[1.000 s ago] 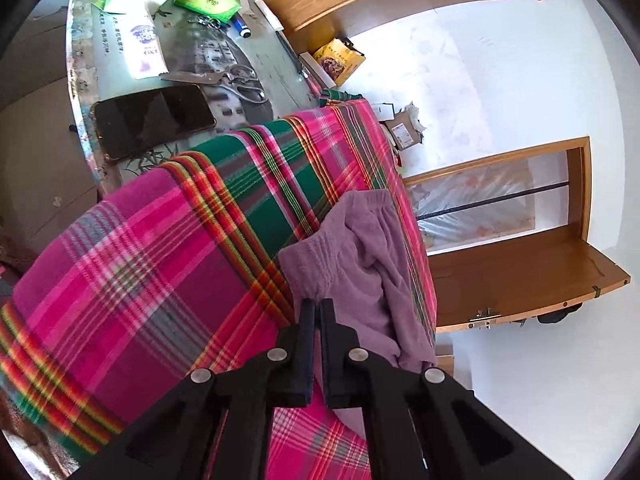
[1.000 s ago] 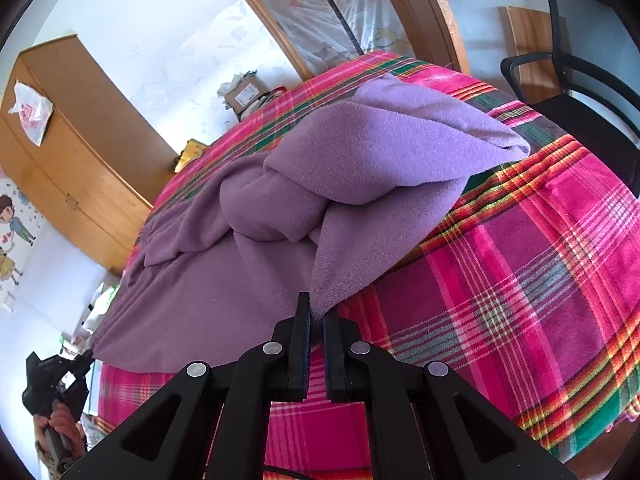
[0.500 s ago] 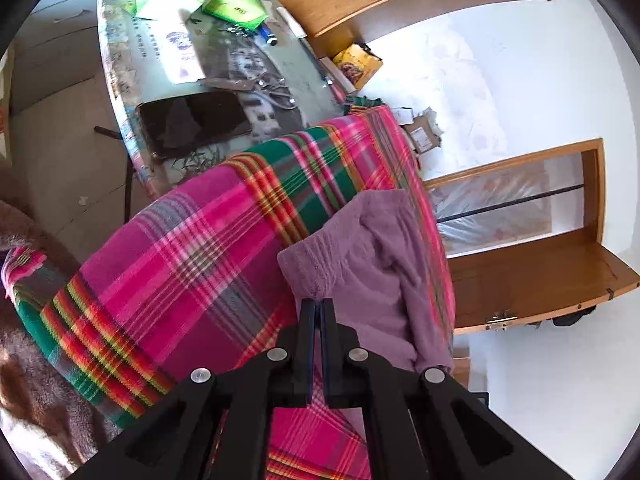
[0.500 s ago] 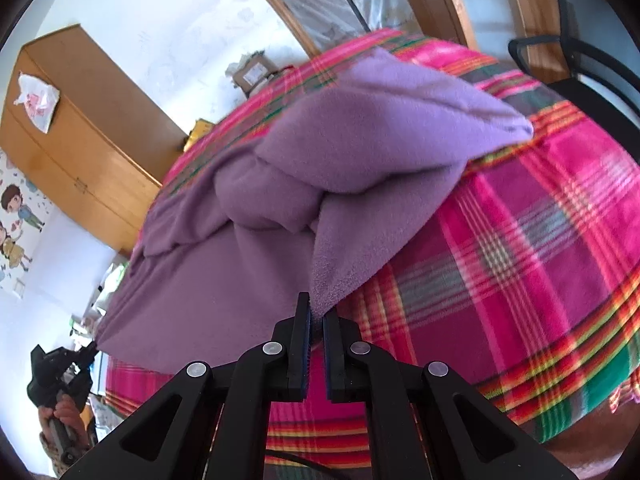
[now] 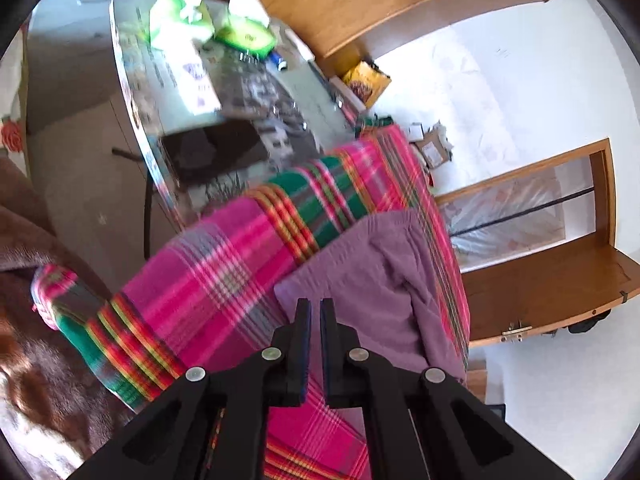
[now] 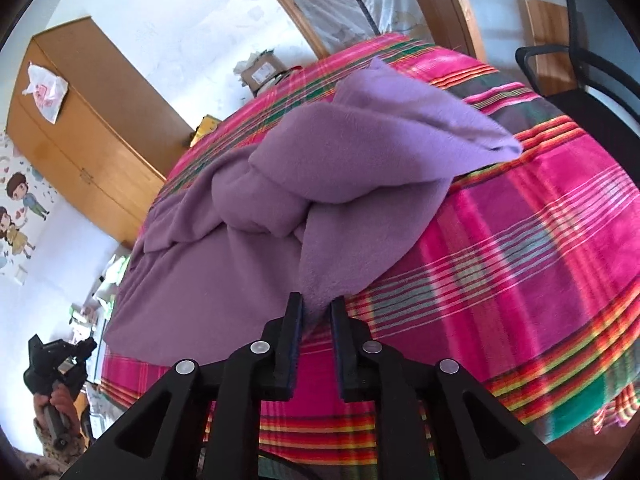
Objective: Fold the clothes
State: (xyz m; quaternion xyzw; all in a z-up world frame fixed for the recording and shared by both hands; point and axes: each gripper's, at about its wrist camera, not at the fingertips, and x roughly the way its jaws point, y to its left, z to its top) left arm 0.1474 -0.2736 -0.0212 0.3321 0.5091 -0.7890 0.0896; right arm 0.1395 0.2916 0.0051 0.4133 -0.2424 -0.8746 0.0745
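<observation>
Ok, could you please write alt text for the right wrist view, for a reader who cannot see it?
The right gripper, its jaws just opened slightly, has a corner of a crumpled purple garment hanging between its fingers. The garment lies on a pink, green and red plaid blanket. Behind are a wooden wardrobe and a black chair.

Around you stand white walls (image 6: 192, 12), a wooden wardrobe (image 6: 80, 128), a glass-panelled wooden door (image 5: 560, 248) and a black chair (image 6: 592, 80), all in daylight.
</observation>
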